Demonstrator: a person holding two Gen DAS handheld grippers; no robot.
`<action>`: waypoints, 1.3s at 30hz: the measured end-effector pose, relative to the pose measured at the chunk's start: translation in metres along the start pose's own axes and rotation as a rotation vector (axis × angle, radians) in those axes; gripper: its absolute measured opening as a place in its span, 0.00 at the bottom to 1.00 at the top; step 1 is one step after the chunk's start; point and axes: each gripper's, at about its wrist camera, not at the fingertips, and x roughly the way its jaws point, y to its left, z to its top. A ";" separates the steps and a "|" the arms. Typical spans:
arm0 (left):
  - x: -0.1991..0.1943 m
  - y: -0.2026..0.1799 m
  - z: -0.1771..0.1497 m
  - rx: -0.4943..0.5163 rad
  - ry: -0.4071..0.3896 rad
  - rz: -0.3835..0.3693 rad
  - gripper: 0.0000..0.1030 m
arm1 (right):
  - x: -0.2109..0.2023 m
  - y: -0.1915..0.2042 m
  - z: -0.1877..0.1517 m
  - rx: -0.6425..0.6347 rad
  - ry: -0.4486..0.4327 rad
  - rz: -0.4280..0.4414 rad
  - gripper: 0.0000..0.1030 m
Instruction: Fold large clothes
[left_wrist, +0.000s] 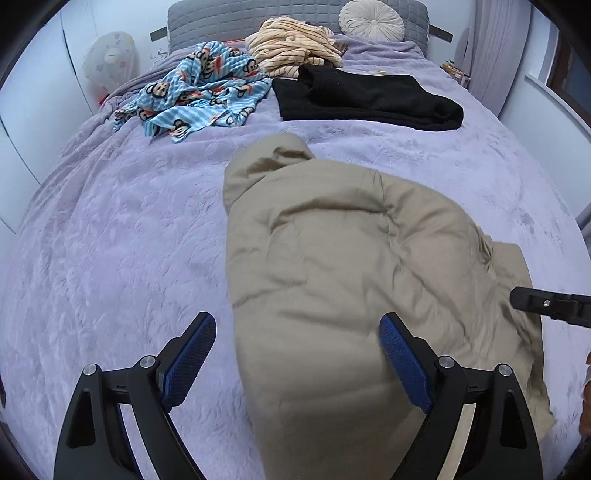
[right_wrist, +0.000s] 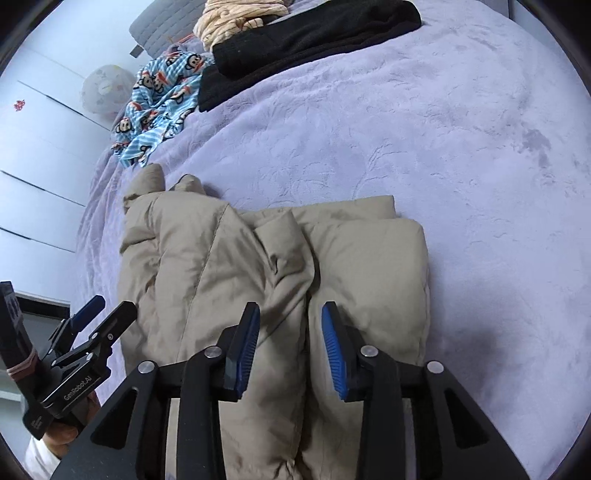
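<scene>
The beige puffer jacket (left_wrist: 351, 280) lies partly folded on the lavender bed (left_wrist: 110, 240). The left claw (left_wrist: 297, 356) hovers wide apart over its edge; the right claw (right_wrist: 290, 350) stands apart, gripping nothing. Best to pinch both near corners firmly, then fold away evenly.

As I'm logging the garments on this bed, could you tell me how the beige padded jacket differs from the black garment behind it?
The beige padded jacket is puffy and quilted with a smooth shell; the black garment is flatter and looks fleecy. The jacket lies near both open grippers, the left gripper and the right gripper; the black one lies farther up, toward the headboard. Both rest folded on the purple blanket.
</scene>
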 end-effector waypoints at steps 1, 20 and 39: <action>-0.003 0.002 -0.009 -0.005 0.008 0.000 0.88 | -0.007 0.003 -0.007 -0.013 -0.001 0.002 0.39; -0.023 0.006 -0.085 -0.105 0.193 -0.033 0.89 | -0.043 0.011 -0.123 -0.011 0.092 -0.042 0.39; -0.075 0.023 -0.101 -0.061 0.218 -0.081 0.89 | -0.089 0.038 -0.163 0.060 0.065 -0.114 0.55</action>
